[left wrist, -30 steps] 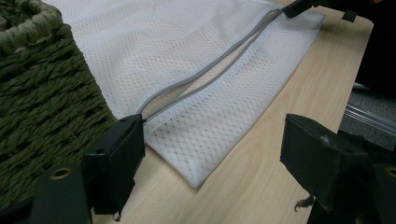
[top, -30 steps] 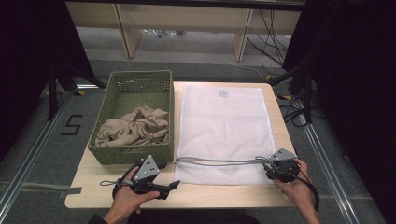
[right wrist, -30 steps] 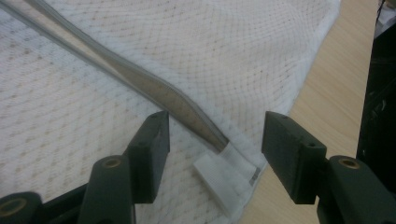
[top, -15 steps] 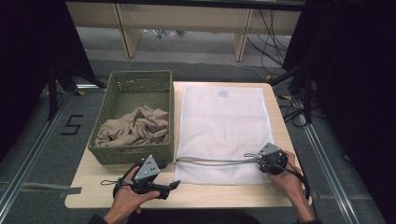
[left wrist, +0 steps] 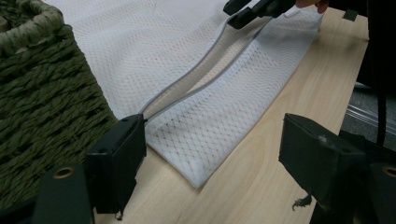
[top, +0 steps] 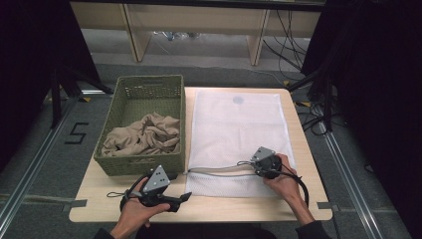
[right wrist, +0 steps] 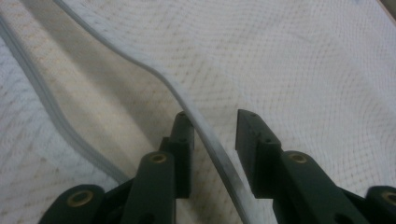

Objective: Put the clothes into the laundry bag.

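One mesh bag [top: 239,127], one basket [top: 144,94]

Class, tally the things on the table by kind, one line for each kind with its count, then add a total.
Woven green basket: 1
Beige cloth in the basket: 1
White mesh bag: 1
Hand-held tool: 2, the left tool and the right tool
Total: 5

On my tabletop [top: 298,209]: one white mesh laundry bag [top: 239,129], and left of the bag one green woven basket [top: 144,92] holding one crumpled beige cloth [top: 142,137]; two grippers, mine.
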A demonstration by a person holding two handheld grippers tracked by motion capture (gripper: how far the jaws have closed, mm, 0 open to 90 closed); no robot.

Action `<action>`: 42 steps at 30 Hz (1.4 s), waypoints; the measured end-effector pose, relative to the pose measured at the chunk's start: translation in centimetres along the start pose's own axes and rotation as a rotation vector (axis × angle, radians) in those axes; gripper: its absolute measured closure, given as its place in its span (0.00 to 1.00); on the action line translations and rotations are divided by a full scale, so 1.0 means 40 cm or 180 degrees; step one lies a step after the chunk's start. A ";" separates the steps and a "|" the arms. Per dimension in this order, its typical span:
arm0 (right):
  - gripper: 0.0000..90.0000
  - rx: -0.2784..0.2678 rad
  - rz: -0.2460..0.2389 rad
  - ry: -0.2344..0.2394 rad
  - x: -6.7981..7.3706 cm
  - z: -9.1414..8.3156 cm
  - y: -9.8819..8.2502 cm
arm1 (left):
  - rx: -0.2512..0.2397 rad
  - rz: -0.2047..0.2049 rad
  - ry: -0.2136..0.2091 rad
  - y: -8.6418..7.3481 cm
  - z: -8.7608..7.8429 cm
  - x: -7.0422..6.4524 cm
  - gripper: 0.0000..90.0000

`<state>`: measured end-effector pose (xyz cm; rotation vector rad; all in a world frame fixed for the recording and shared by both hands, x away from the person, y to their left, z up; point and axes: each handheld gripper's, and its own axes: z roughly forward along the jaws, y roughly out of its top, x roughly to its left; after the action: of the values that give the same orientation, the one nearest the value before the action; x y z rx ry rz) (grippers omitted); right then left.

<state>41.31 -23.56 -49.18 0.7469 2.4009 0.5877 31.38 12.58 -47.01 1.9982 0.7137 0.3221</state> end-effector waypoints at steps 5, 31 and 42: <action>0.83 -0.0024 -0.0056 0.0069 0.005 0.013 0.012 | 0.0002 -0.0032 0.0005 -0.001 0.001 0.000 0.25; 1.00 -0.0274 0.0077 0.0187 -0.015 -0.014 0.050 | 0.0004 -0.0040 0.0335 0.056 -0.063 0.047 0.25; 1.00 -0.0326 0.0085 0.0174 -0.020 -0.026 0.065 | 0.0084 0.0006 0.0800 0.162 -0.169 0.161 0.22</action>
<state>42.22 -22.37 -46.68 0.7287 2.3932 0.7450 35.45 18.81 -38.43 2.0038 0.8765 0.5749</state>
